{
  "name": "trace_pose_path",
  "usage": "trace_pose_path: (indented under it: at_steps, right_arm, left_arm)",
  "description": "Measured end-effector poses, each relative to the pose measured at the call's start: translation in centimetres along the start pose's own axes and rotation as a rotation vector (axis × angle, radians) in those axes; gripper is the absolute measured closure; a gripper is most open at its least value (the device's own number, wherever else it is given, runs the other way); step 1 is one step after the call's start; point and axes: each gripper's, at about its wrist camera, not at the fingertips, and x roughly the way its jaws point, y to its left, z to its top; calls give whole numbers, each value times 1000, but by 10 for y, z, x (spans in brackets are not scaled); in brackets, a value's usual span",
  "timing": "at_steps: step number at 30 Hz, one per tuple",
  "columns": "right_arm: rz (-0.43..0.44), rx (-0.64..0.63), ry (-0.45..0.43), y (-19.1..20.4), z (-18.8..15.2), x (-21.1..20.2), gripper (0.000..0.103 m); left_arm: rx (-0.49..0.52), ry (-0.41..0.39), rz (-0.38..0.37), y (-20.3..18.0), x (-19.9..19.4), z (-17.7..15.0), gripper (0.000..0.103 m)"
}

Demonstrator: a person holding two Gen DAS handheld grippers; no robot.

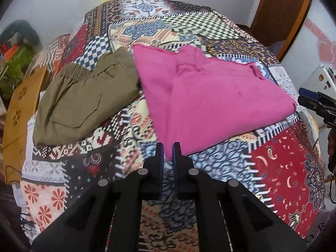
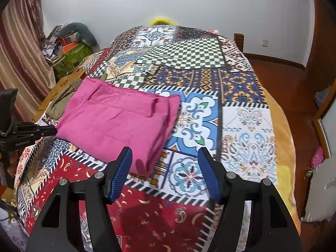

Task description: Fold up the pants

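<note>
Grippers sit nearest in both views. The left gripper (image 1: 168, 153) has its jaws nearly together with only a thin gap, at the near edge of the pink pants (image 1: 210, 96); whether it pinches cloth I cannot tell. The right gripper (image 2: 164, 168) stands wide apart and grips nothing, its left pad (image 2: 120, 174) just beside the pants' near corner. The pants lie folded on the patchwork bedspread (image 2: 241, 126). Only the left view shows the olive pants (image 1: 84, 100) clearly, folded and touching the pink ones on the left; from the right they are mostly hidden. The right view alone shows bare bedspread right of and beyond the pants, and boxes (image 2: 71, 52) heaped with clutter by the far left wall.
</note>
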Motion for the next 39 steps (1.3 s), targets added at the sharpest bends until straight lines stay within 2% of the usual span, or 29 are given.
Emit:
trace_pose_path:
  at_steps: [5, 9, 13, 18, 20, 23, 24, 31, 39]
  right_arm:
    - [-10, -47, 48, 11, -7, 24, 43]
    - [-4, -49, 63, 9, -14, 27, 43]
    - [14, -37, 47, 5, -7, 17, 52]
    - [16, -41, -3, 4, 9, 11, 52]
    - [19, -44, -11, 6, 16, 15, 52]
    - [19, -66, -10, 8, 24, 25, 59]
    - [21, -72, -6, 8, 26, 29, 62]
    - [45, -49, 41, -4, 39, 63, 68]
    - [111, -6, 65, -11, 38, 86, 74]
  left_arm:
    - [-45, 22, 44, 20, 2, -4, 96]
    - [-43, -3, 54, 23, -10, -2, 96]
    - [-22, -35, 35, 14, -19, 10, 95]
    - [28, -70, -1, -7, -19, 36, 92]
    - [40, -78, -14, -13, -17, 45, 87]
    - [60, -91, -24, -24, -6, 64, 73]
    - [67, -94, -24, -26, -3, 69, 72]
    - [79, -68, -43, -29, 31, 96, 72]
    - [-23, -35, -124, -11, 58, 108, 72]
